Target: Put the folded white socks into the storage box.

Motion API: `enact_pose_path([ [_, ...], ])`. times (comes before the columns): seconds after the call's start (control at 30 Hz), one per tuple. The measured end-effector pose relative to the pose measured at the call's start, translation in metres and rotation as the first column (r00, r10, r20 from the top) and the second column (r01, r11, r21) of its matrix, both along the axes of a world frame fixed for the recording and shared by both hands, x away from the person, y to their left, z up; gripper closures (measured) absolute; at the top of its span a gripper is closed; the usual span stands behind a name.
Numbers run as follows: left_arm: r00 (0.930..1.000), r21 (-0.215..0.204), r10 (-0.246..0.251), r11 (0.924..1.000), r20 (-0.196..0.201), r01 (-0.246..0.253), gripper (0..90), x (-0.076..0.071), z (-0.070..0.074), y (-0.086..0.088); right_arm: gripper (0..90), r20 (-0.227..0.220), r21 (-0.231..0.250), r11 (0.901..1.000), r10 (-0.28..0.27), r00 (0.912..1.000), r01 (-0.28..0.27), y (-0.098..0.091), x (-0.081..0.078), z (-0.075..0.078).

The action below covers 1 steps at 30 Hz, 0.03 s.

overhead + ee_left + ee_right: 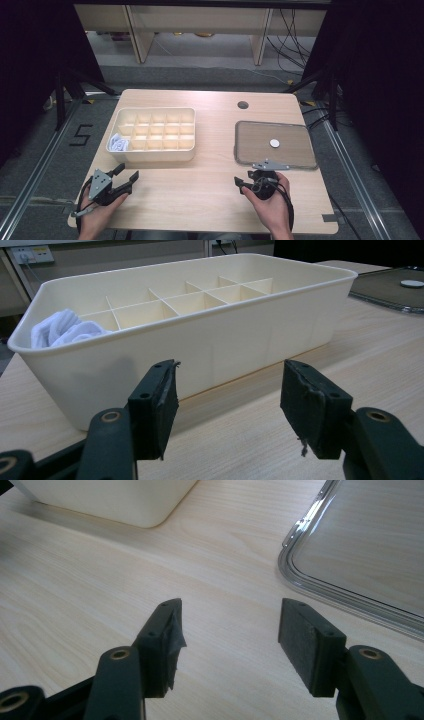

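a cream divided box (152,135) sits upright on the table at ten o'clock from its centre, its grid of small compartments open-topped. a bundle of white cloth (119,144) lies in its near-left corner cell. at three o'clock lies a flat clear-rimmed tray (295,159), a small white disc (274,143) resting on it.

A laboratory-style recording station, not a home. A light wood-grain table (200,200) with a round cable hole (243,105) stands on grey carpet, flanked by dark curtains (30,60) and black tripod legs (67,90). Metal floor rails (350,165) run along both sides, and a black numeral 5 (81,135) is marked on the floor at left. Loose cables (290,40) trail behind, near pale wooden shelving (200,25). A wall socket strip (30,254) appears in the left gripper view. Handheld tongs (122,179) with trailing cables indicate instrumented data capture.
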<state>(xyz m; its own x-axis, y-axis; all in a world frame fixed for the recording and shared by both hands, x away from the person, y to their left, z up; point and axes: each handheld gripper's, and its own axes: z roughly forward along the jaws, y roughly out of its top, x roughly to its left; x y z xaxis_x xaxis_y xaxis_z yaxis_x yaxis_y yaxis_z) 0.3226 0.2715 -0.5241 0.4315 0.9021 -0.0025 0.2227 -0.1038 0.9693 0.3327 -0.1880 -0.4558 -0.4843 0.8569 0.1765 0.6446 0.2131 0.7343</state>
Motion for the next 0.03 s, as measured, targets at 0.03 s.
enact_pose_path([
  [0.03,1.0,-0.005,0.002,1.0,0.0,-0.002,39.1,0.0003,-0.0002,0.0003,43.7,0.004,-0.003,1.0,0.003,1.0,-0.003,-0.0001,0.0002,-0.0001],
])
